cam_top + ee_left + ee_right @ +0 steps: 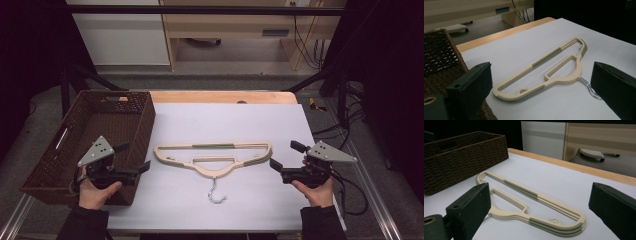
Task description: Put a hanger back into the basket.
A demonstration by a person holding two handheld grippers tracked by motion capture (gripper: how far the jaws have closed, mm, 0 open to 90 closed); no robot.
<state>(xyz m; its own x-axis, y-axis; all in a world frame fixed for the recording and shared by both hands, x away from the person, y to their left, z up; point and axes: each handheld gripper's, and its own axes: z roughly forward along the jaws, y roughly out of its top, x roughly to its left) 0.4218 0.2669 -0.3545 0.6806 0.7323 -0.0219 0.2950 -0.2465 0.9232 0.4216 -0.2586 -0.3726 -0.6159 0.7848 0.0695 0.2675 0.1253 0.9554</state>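
Cream plastic hangers (214, 155) with grey-green grip strips lie stacked flat in the middle of the white table top, their metal hook (215, 192) pointing toward me. My left gripper (134, 156) hovers at the hangers' left end, beside the basket, jaws open and empty. My right gripper (284, 154) hovers just off the right end, also open and empty. In the left gripper view the hangers (560, 80) lie between and beyond the wide-apart jaws of the left gripper (541, 67). The right gripper view shows the hangers (524, 191) ahead of the open right gripper (540, 188).
A dark woven basket (142, 130) stands at the table's left, its near corner by my left hand; the basket (461, 157) also appears at the far left of the right gripper view. A wooden table edge (220, 96) runs along the back. Cables (350, 190) trail at the right.
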